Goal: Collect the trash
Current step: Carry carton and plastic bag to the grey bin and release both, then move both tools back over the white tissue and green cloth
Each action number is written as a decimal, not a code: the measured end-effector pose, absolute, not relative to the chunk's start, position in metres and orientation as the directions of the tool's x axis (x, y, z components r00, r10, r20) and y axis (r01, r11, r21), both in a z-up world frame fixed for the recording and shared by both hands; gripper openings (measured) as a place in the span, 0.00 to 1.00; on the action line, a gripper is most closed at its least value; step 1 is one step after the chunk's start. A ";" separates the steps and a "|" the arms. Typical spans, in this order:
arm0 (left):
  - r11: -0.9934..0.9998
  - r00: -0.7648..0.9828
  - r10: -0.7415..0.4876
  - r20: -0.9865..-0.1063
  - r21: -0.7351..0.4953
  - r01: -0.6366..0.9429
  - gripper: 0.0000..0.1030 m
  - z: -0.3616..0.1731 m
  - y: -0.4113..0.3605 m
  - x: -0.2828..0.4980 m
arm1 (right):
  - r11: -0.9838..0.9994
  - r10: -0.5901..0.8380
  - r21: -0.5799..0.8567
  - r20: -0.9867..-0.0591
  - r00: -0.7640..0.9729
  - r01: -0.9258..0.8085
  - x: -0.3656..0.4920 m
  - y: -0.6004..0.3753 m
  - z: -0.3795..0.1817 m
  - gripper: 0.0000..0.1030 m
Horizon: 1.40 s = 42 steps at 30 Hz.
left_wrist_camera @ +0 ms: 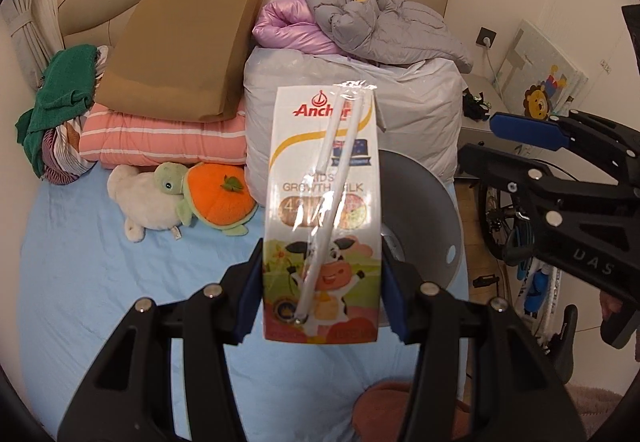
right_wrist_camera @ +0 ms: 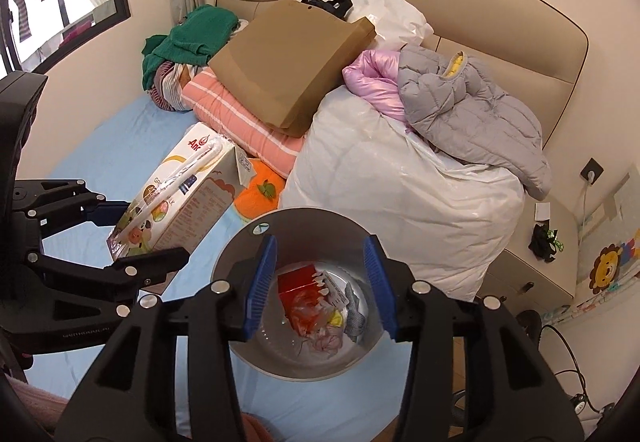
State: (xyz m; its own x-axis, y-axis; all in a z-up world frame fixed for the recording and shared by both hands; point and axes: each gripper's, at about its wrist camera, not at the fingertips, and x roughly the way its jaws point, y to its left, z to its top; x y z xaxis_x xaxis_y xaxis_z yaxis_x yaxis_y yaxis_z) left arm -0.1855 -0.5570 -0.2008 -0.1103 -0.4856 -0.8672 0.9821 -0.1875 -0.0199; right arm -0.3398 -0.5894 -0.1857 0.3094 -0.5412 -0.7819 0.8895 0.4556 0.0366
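— Since the left wrist view comes first, what does it show?

— With its two blue pads pressed against the carton's lower sides, the left gripper (left_wrist_camera: 322, 290) grips an Anchor milk carton (left_wrist_camera: 322, 210), held up above the blue bedsheet (left_wrist_camera: 100, 282). A wrapped straw (left_wrist_camera: 326, 202) runs slantwise down the carton's front. Right behind the carton sits a grey bin (left_wrist_camera: 432, 210), near the edge of the bed. The right gripper (left_wrist_camera: 536, 146) reaches in from the right side, one blue pad plain to see.

— And further back?

— A stuffed turtle with an orange shell (left_wrist_camera: 192, 198) lies on the sheet, to the left of the carton. Behind it a pink striped blanket (left_wrist_camera: 160, 138) carries a brown paper bag (left_wrist_camera: 180, 50), and a big white bundle (left_wrist_camera: 360, 106) is topped by a grey jacket (left_wrist_camera: 380, 22).

— Now the right wrist view?

— The right gripper (right_wrist_camera: 320, 286) stands spread wide, nothing between its pads, directly above the bin (right_wrist_camera: 240, 242). Inside the bin lie a red wrapper (right_wrist_camera: 298, 282) and other crumpled scraps (right_wrist_camera: 332, 338). The left gripper (right_wrist_camera: 120, 242) comes in from the left, clamping the carton (right_wrist_camera: 180, 198), which tilts just beside the bin's rim, up and to its left, outside the bin. The bag (right_wrist_camera: 288, 70) and jacket (right_wrist_camera: 472, 110) sit behind.
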 end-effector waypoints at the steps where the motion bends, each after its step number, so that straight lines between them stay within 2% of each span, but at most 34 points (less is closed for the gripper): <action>1: -0.192 -0.114 -0.486 -0.866 -0.021 0.981 0.50 -0.201 -0.559 -0.187 | 0.448 -0.540 0.038 -0.785 0.305 0.893 -0.343 -0.590 -0.187 0.43; 8: -0.251 -0.168 -0.498 -0.851 -0.044 0.967 0.53 -0.199 -0.571 -0.205 | 0.391 -0.549 0.034 -0.794 0.262 0.920 -0.364 -0.586 -0.188 0.43; 9: -0.259 -0.171 -0.503 -0.847 -0.040 0.965 0.58 -0.197 -0.571 -0.208 | 0.382 -0.554 0.032 -0.792 0.256 0.924 -0.366 -0.585 -0.187 0.43; 10: -0.263 -0.168 -0.512 -0.842 -0.032 0.964 0.71 -0.195 -0.571 -0.210 | 0.376 -0.555 0.030 -0.793 0.251 0.926 -0.368 -0.585 -0.187 0.43; 11: -0.262 -0.165 -0.529 -0.832 -0.025 0.965 0.75 -0.193 -0.570 -0.211 | 0.371 -0.556 0.028 -0.794 0.246 0.928 -0.369 -0.586 -0.186 0.43; 17: -0.239 -0.152 -0.537 -0.830 -0.023 0.971 0.75 -0.190 -0.565 -0.200 | 0.391 -0.547 0.023 -0.798 0.252 0.920 -0.360 -0.585 -0.185 0.43; 23: -0.115 -0.088 -0.525 -0.846 -0.031 0.993 0.75 -0.195 -0.545 -0.158 | 0.490 -0.507 0.035 -0.801 0.317 0.871 -0.319 -0.576 -0.184 0.43; 34: 0.247 0.077 -0.509 -0.857 -0.059 0.967 0.75 -0.197 -0.460 -0.042 | 0.733 -0.399 0.036 -0.786 0.473 0.679 -0.200 -0.538 -0.171 0.44; 38: 0.392 0.151 -0.490 -0.858 -0.063 0.918 0.75 -0.196 -0.415 0.002 | 0.817 -0.340 0.041 -0.772 0.537 0.576 -0.149 -0.510 -0.166 0.51; 42: 0.524 0.227 -0.458 -0.860 -0.054 0.850 0.75 -0.195 -0.364 0.041 | 0.886 -0.265 0.050 -0.761 0.592 0.460 -0.095 -0.474 -0.162 0.52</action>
